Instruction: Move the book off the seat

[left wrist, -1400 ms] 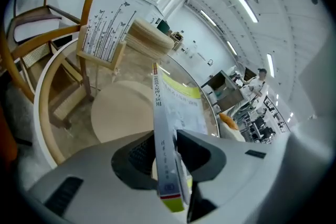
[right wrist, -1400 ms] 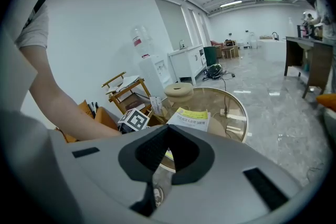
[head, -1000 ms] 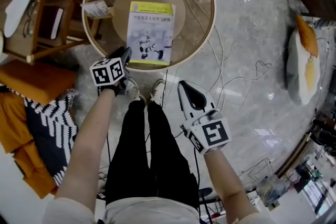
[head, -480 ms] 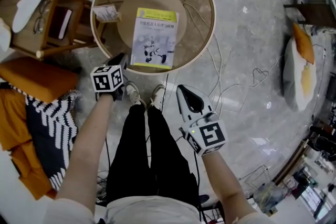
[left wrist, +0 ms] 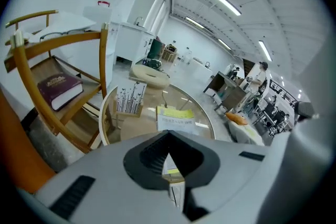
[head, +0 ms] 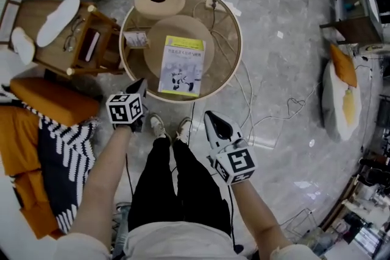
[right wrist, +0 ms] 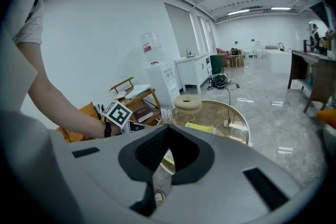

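Note:
A book [head: 181, 65] with a yellow-and-white cover lies flat on the round glass table [head: 237, 52], above a tan round seat [head: 173, 27] seen through the glass. It also shows in the left gripper view as the book [left wrist: 174, 118] and in the right gripper view as the book [right wrist: 199, 127]. My left gripper [head: 139, 89] hangs over the table's near rim, short of the book. Its jaws have just been closing and now stand shut with nothing between them, as the left gripper [left wrist: 168, 136] shows. My right gripper [head: 212, 120] is above the floor by my feet, shut and empty, seen again as the right gripper [right wrist: 169, 128].
A smaller tan stool [head: 159, 2] stands at the table's far side. A patterned card box [head: 135, 39] sits on the glass. A wooden shelf-chair [head: 91, 45] with a maroon book [left wrist: 58, 86] stands at left, by an orange cushion [head: 55, 100]. Cables [head: 268, 112] trail across the floor.
Both grippers have risen and the whole scene looks farther away. The left gripper stays by the table's near rim. The book lies where it was.

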